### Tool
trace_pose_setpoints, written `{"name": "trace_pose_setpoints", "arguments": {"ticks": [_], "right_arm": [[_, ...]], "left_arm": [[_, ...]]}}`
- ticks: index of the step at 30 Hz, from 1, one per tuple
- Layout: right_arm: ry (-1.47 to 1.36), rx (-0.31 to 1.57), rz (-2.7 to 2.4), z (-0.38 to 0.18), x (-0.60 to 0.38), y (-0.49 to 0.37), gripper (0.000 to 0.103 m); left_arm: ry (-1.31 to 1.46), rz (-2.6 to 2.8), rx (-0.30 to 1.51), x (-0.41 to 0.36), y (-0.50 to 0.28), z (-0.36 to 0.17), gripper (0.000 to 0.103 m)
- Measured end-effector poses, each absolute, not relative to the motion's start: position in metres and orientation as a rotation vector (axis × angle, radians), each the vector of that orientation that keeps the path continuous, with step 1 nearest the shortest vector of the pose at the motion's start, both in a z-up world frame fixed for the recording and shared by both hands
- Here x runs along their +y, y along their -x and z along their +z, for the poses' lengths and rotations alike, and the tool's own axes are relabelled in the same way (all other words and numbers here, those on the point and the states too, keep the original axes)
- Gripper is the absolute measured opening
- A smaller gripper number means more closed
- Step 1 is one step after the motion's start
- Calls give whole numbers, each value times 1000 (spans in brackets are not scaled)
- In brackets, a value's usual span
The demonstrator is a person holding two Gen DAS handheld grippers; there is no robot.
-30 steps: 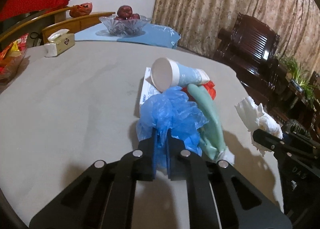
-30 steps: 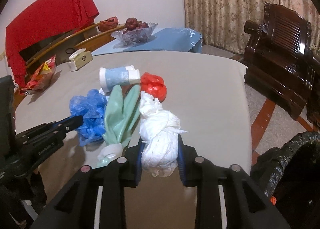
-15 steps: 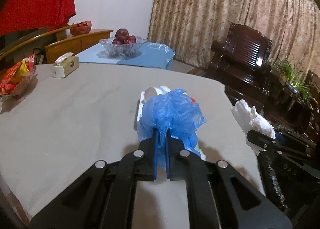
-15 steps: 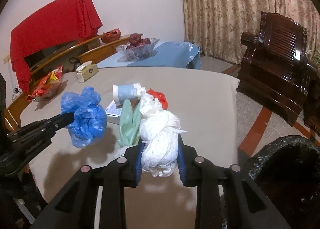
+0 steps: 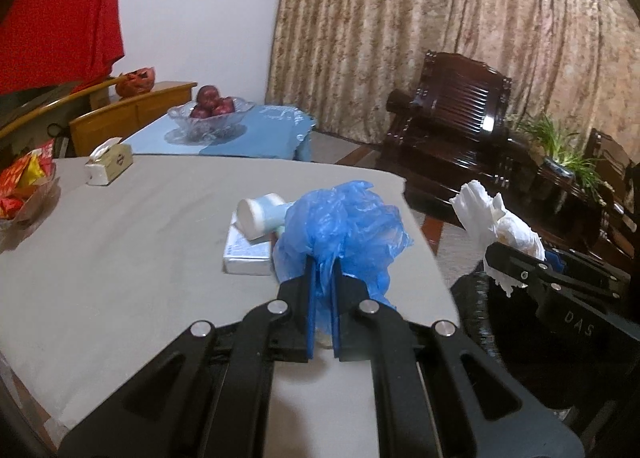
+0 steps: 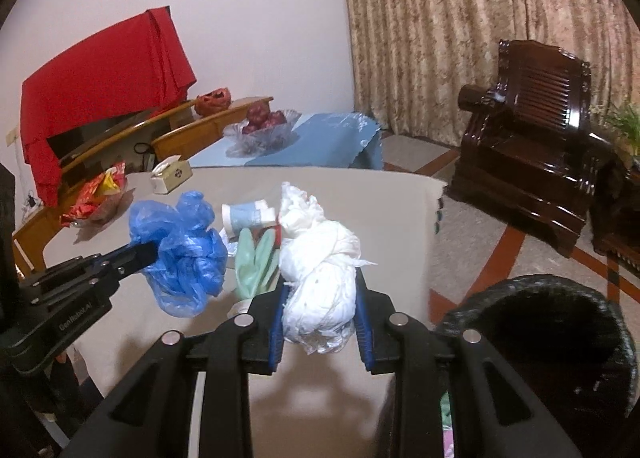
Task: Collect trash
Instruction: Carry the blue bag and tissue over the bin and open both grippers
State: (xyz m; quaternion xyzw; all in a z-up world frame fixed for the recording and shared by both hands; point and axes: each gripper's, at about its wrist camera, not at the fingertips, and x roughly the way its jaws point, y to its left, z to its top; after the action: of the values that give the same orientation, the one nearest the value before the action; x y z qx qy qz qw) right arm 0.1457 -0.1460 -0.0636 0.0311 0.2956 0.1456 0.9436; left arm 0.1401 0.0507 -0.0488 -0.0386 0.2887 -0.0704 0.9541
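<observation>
Crumpled blue bag [image 5: 344, 230] and white wad [image 6: 320, 274], both aloft

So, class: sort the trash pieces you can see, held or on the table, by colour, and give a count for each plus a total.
Blue: 1, plastic bag
White: 1, tissue wad
Pale blue and white: 1, paper cup
Green: 1, glove
Red: 1, scrap, mostly hidden
Silver-white: 1, flat box
Total: 6
</observation>
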Motion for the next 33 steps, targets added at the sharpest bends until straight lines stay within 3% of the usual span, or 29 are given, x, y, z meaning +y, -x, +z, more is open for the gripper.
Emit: {"name": "trace_pose_setpoints", "arguments": {"ticks": [17, 33], "right_arm": [[-102, 588, 88, -56, -247, -93, 29], [-154, 655, -85, -91, -324, -52, 30]], "left_arm": [[21, -374, 575, -55, -118, -40, 5], [-56, -568, 648, -149, -125, -80, 5]]}}
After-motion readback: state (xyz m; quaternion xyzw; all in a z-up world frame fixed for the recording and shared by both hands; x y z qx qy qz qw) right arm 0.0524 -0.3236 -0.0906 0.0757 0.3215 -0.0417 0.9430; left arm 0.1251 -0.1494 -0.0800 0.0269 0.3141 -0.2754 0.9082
